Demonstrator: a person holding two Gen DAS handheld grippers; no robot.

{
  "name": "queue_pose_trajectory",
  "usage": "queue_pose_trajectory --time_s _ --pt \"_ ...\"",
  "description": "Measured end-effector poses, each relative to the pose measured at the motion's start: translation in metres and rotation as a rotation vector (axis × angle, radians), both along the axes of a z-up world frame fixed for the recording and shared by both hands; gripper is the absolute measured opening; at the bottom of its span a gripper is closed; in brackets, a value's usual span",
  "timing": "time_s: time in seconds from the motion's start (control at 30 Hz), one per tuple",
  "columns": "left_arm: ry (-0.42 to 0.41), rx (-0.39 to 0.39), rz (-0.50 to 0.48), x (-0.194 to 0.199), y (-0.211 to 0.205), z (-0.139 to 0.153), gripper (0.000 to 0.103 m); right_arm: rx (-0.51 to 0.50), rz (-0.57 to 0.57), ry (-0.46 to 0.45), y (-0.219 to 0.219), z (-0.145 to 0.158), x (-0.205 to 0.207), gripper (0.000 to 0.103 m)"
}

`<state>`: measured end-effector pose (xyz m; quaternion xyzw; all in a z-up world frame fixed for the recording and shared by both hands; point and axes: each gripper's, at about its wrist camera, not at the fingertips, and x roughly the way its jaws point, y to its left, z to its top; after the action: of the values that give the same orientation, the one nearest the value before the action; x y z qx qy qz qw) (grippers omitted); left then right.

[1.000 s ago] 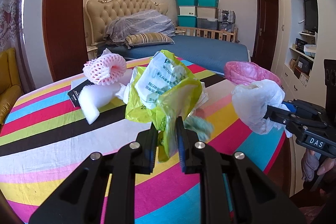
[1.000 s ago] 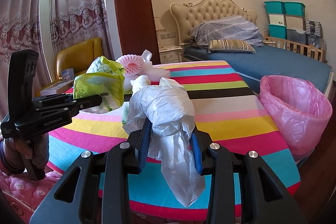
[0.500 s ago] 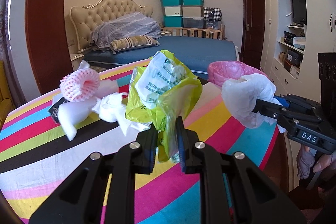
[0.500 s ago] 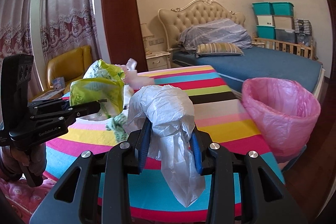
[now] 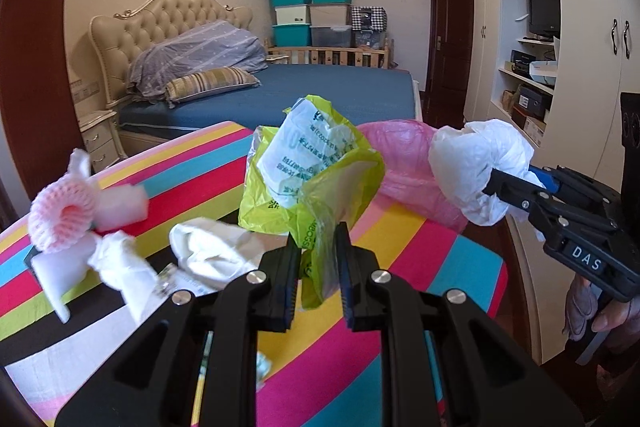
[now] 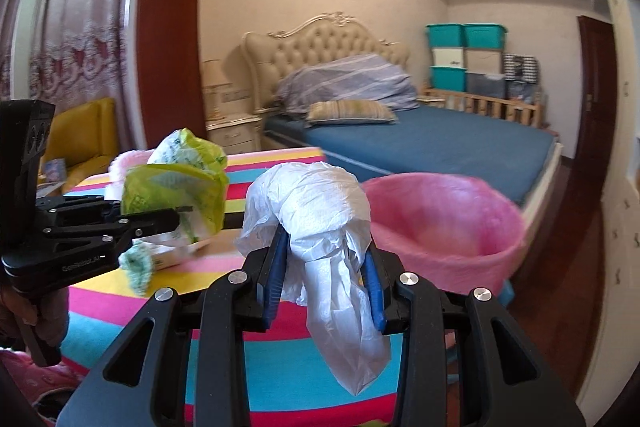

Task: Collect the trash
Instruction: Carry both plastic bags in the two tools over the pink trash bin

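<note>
My left gripper [image 5: 317, 247] is shut on a crumpled yellow-green plastic bag [image 5: 308, 171] and holds it above the striped table [image 5: 400, 247]. My right gripper [image 6: 326, 239] is shut on a crumpled white plastic bag [image 6: 316, 203], held up near the pink-lined trash bin [image 6: 440, 223] past the table's right edge. The bin also shows in the left wrist view [image 5: 404, 155], behind both bags. The right gripper [image 5: 496, 177] with the white bag [image 5: 476, 167] shows at the right of the left wrist view.
On the table lie a pink foam fruit net [image 5: 64, 223], white foam pieces [image 5: 124, 203] and crumpled white paper [image 5: 208, 247]. A bed [image 6: 440, 143] stands behind, a yellow chair [image 6: 84, 131] at the left, and cabinets [image 5: 592, 67] at the right.
Both grippers have swung to the right toward the pink bin, each still holding its bag. The bin now looks larger and closer in both views.
</note>
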<state>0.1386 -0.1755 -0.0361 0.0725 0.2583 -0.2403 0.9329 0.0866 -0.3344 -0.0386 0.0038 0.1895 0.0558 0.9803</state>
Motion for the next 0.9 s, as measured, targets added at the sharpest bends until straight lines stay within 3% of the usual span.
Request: queue_pose_trajectory --time_s 0.5,0.9 --pt "0.073 -0.059 -0.098 0.066 -0.087 0.016 0.018 -0.059 -0.199 -0.004 -0.084 0.001 0.053 0.035" --pt "0.096 -0.066 -0.111 0.117 -0.157 0.016 0.02 -0.029 -0.237 0.031 -0.125 -0.008 0.099 0.036"
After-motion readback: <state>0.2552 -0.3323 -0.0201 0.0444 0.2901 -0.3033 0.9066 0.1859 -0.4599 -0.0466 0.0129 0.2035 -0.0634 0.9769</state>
